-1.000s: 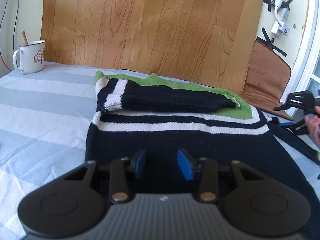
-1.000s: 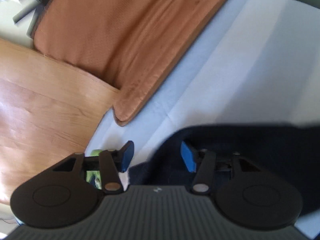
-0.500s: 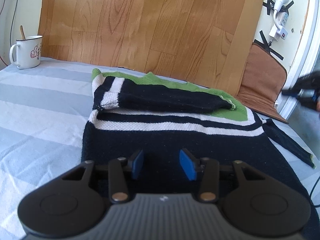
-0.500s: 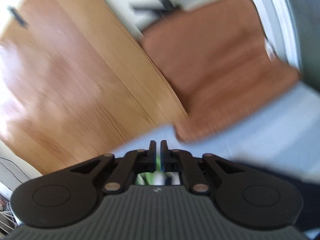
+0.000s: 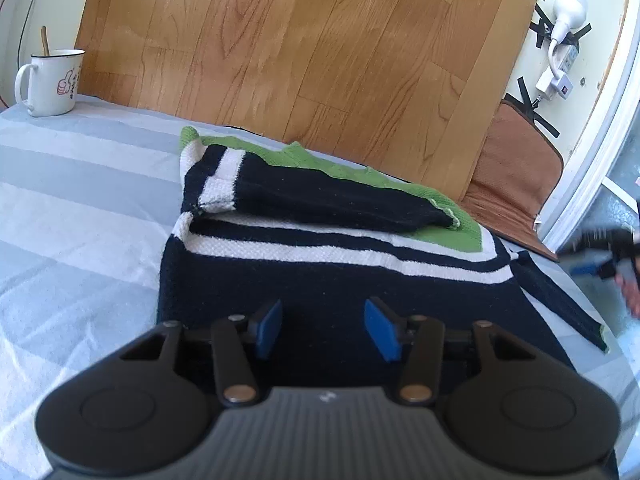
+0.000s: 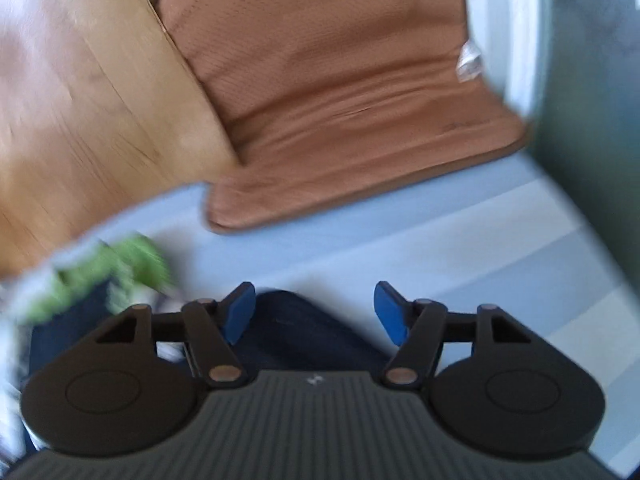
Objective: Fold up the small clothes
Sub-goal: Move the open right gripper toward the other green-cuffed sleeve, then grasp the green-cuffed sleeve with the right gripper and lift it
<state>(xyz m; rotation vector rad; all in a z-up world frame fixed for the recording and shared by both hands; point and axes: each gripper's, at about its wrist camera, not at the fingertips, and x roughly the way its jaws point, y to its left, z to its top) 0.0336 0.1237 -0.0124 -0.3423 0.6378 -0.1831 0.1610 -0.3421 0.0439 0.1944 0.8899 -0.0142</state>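
Observation:
A small navy sweater point(image 5: 340, 276) with white stripes and a green yoke lies flat on the striped blue sheet point(image 5: 80, 208). Its left sleeve point(image 5: 320, 200) is folded across the chest. Its right sleeve point(image 5: 560, 300) lies stretched out to the right. My left gripper point(image 5: 324, 326) is open and empty, just above the sweater's hem. My right gripper point(image 6: 316, 312) is open and empty over the navy sleeve point(image 6: 304, 328); it also shows blurred at the right edge of the left wrist view point(image 5: 600, 256). The green yoke point(image 6: 112, 268) is blurred at its left.
A white enamel mug point(image 5: 50, 82) with a spoon stands at the far left. A wooden board point(image 5: 300, 48) leans behind the sweater. A brown cushion point(image 6: 340, 92) stands at the far right by a white door frame point(image 5: 592, 140).
My right gripper was open, shut half a second ago while swinging up, and is now open again low over the right sleeve. My left gripper has stayed open and drifted slightly.

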